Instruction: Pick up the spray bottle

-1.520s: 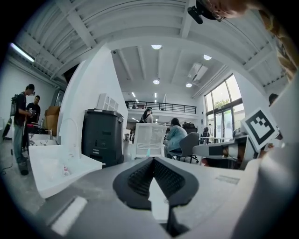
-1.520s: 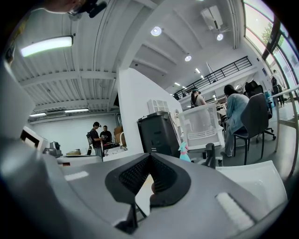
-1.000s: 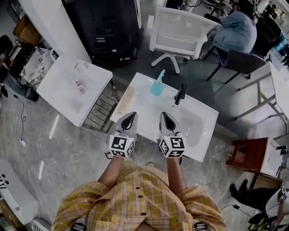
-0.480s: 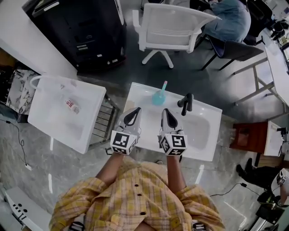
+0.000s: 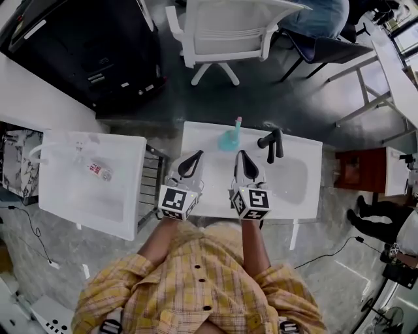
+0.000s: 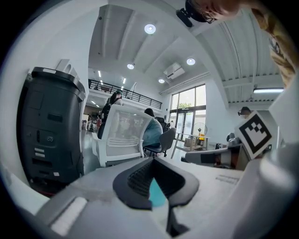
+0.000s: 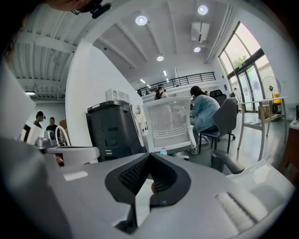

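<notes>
A teal spray bottle [image 5: 228,139] with a pink nozzle stands upright on the far rim of a white basin [image 5: 202,134], left of a black faucet [image 5: 271,141]. My left gripper [image 5: 194,155] and right gripper [image 5: 242,155] hover side by side over the basin's near half, a short way in front of the bottle, both shut and empty. In the left gripper view the teal bottle [image 6: 156,196] shows through the gap behind my closed left gripper [image 6: 153,161]. In the right gripper view only the bottle's nozzle tip [image 7: 163,151] peeks above my right gripper [image 7: 149,158].
A second white basin [image 5: 124,196] with a small bottle [image 5: 99,170] stands to the left. Beyond are a white office chair [image 5: 222,29], a black machine [image 5: 85,45] and a seated person [image 5: 320,10]. A brown stool [image 5: 356,171] is at the right.
The person has turned and shifted, so the basin with the bottle now lies squarely ahead. Both grippers moved along with the turn and stayed shut. The bottle has not moved on the basin.
</notes>
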Demonstrator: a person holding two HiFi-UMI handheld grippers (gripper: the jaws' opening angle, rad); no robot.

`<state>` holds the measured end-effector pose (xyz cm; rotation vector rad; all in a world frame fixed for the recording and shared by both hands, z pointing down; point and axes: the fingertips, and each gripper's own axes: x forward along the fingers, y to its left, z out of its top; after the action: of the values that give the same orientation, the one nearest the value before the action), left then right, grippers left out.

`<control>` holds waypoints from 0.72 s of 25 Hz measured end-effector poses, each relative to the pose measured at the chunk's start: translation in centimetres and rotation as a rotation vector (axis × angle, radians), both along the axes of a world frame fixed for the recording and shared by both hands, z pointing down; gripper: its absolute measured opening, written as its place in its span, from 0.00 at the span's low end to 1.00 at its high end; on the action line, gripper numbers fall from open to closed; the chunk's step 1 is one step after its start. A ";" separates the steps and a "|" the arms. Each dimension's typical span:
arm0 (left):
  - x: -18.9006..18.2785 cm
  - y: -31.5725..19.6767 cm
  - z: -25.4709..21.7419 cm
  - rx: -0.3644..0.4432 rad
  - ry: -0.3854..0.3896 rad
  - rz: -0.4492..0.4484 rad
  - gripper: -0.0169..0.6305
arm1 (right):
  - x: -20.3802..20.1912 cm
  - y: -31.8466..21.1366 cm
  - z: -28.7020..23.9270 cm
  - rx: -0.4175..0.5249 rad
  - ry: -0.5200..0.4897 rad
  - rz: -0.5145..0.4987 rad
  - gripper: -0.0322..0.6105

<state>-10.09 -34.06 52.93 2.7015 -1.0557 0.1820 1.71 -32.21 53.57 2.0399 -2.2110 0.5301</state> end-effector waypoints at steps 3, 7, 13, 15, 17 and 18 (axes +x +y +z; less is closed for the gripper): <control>0.3 -0.5 0.5 -0.014 0.005 0.000 0.02 | 0.2 -0.5 0.3 -0.015 0.011 0.000 0.05; 0.7 -0.7 0.7 -0.011 -0.002 0.005 0.02 | 0.5 -1.1 0.9 -0.024 0.021 -0.002 0.05; 0.7 -1.3 1.1 -0.015 -0.009 -0.012 0.02 | 0.4 -2.5 1.8 -0.027 0.014 -0.012 0.05; 1.0 -1.2 1.1 -0.014 -0.015 -0.012 0.02 | 0.4 -2.9 2.3 -0.027 -0.003 -0.020 0.09; 1.2 -0.9 1.3 -0.016 -0.021 -0.009 0.02 | 0.6 -3.2 2.9 -0.035 -0.010 -0.016 0.13; 1.2 -0.8 1.4 -0.018 -0.024 -0.009 0.02 | 0.7 -3.3 3.2 -0.040 -0.011 -0.012 0.15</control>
<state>-8.86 -34.86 54.35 2.6843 -1.0677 0.2218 2.39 -35.56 56.80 2.0072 -2.1991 0.5810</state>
